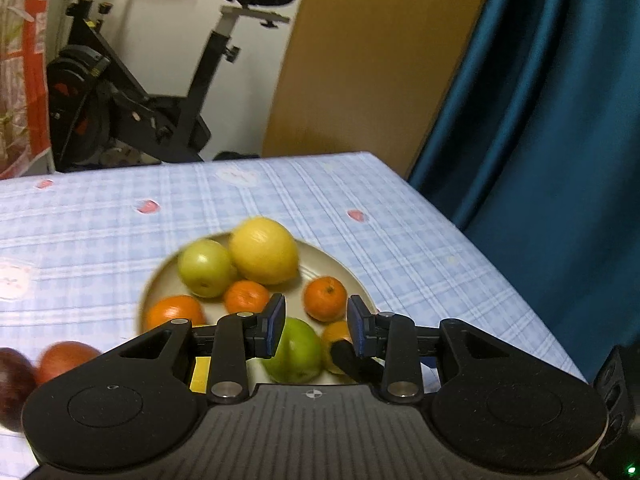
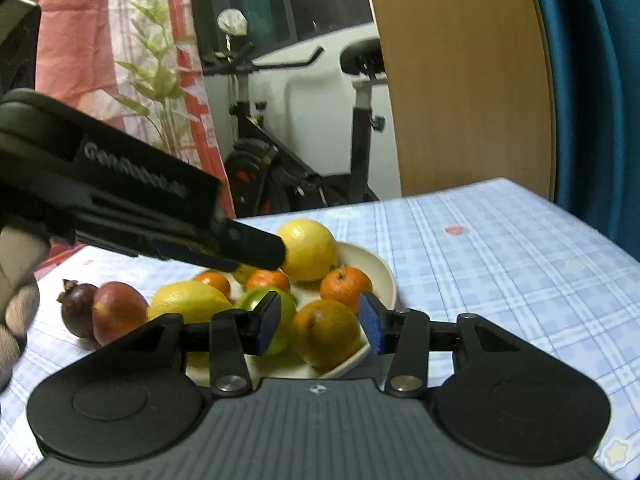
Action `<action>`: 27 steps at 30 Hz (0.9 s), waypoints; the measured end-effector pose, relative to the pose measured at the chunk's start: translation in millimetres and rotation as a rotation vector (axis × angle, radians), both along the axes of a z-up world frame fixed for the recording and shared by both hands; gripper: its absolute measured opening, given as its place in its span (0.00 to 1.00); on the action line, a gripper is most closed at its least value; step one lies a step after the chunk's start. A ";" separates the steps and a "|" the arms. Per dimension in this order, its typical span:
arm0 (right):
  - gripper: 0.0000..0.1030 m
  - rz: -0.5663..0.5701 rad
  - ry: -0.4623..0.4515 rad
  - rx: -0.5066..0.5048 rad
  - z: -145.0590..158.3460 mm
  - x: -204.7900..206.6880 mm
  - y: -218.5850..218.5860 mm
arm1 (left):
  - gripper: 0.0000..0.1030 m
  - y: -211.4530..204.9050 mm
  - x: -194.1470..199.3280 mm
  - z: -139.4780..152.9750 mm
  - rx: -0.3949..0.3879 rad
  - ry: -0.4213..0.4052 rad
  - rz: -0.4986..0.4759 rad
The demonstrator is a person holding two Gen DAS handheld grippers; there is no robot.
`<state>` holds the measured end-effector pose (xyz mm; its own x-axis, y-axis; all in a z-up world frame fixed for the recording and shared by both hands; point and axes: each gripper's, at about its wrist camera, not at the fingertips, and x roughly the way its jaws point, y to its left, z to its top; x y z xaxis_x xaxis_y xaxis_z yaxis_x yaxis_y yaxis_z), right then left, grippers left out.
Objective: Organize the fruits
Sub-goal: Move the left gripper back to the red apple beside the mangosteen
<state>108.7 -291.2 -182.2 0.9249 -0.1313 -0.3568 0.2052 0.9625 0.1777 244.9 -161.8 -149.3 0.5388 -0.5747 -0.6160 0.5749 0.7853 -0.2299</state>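
Black fingers of the right gripper [image 2: 320, 326] nearest, parted and released, blue pads flanking an orange [image 2: 326, 336] at the front of a cream plate [image 2: 384, 276]. Left pad partly masking a green apple [image 2: 287, 316] just beside that orange; right pad close against the orange's skin, contact impossible to judge. Just left of the apple, a lemon [image 2: 188, 300]; off the plate on the checked tablecloth [image 2: 500, 260], a red fruit [image 2: 118, 312] touching a dark mangosteen [image 2: 76, 308]. Further in, several tangerines [image 2: 346, 286], then a large lemon [image 2: 310, 250] at the plate's back. Reaching in from the left above the fruit and blocking part of the pile, the left gripper [image 1: 316, 326], slack with a narrow gap and nothing between its pads, apple and tangerines lying below. Beyond the table, an exercise bike [image 2: 280, 168], a wooden panel [image 2: 460, 80] and a blue curtain [image 2: 592, 80].
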 end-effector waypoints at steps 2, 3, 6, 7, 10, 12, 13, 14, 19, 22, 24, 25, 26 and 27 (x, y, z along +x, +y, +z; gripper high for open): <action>0.45 0.024 -0.031 -0.001 1.1 -3.4 3.8 | 0.35 14.4 -0.5 8.6 -0.012 -0.010 0.016; 0.45 0.037 -0.041 -0.004 1.9 -4.1 5.4 | 0.35 23.0 -0.6 12.6 -0.014 -0.013 0.023; 0.45 0.084 -0.067 -0.010 3.8 -5.4 13.7 | 0.35 54.7 -2.2 21.6 -0.010 -0.025 0.055; 0.45 0.102 -0.074 -0.013 4.5 -5.3 16.9 | 0.35 66.1 -2.3 23.8 -0.006 -0.028 0.068; 0.45 0.145 -0.082 -0.025 5.5 -3.0 26.9 | 0.35 100.9 -2.1 27.8 0.007 -0.031 0.123; 0.45 0.169 -0.077 -0.034 4.9 -0.7 34.1 | 0.35 123.9 -1.3 29.3 0.018 -0.033 0.165; 0.45 0.180 -0.072 -0.039 3.9 1.2 37.0 | 0.35 132.4 -0.7 30.6 0.022 -0.035 0.185; 0.45 0.191 -0.065 -0.044 3.2 2.5 41.4 | 0.35 142.1 0.2 31.0 0.024 -0.034 0.204; 0.46 0.248 -0.037 -0.072 1.4 9.2 62.5 | 0.35 181.8 9.8 33.5 0.002 -0.022 0.280; 0.50 0.288 -0.026 -0.098 2.8 16.3 75.1 | 0.35 189.0 13.6 33.0 -0.012 -0.018 0.292; 0.55 0.317 -0.019 -0.125 6.0 23.8 85.4 | 0.35 191.9 12.9 30.8 -0.022 -0.019 0.288; 0.56 0.334 -0.013 -0.144 6.9 27.9 90.6 | 0.35 192.3 12.9 28.9 -0.025 -0.020 0.286; 0.56 0.351 -0.006 -0.166 7.5 32.3 96.4 | 0.35 192.2 13.7 27.2 -0.029 -0.019 0.283; 0.57 0.369 0.001 -0.187 8.1 36.9 101.9 | 0.35 193.0 11.7 23.7 -0.036 -0.016 0.282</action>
<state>145.6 -189.3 -174.0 0.9215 0.1466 -0.3596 -0.1599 0.9871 -0.0074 256.6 31.2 -125.6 0.6903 -0.4218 -0.5879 0.3384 0.9064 -0.2529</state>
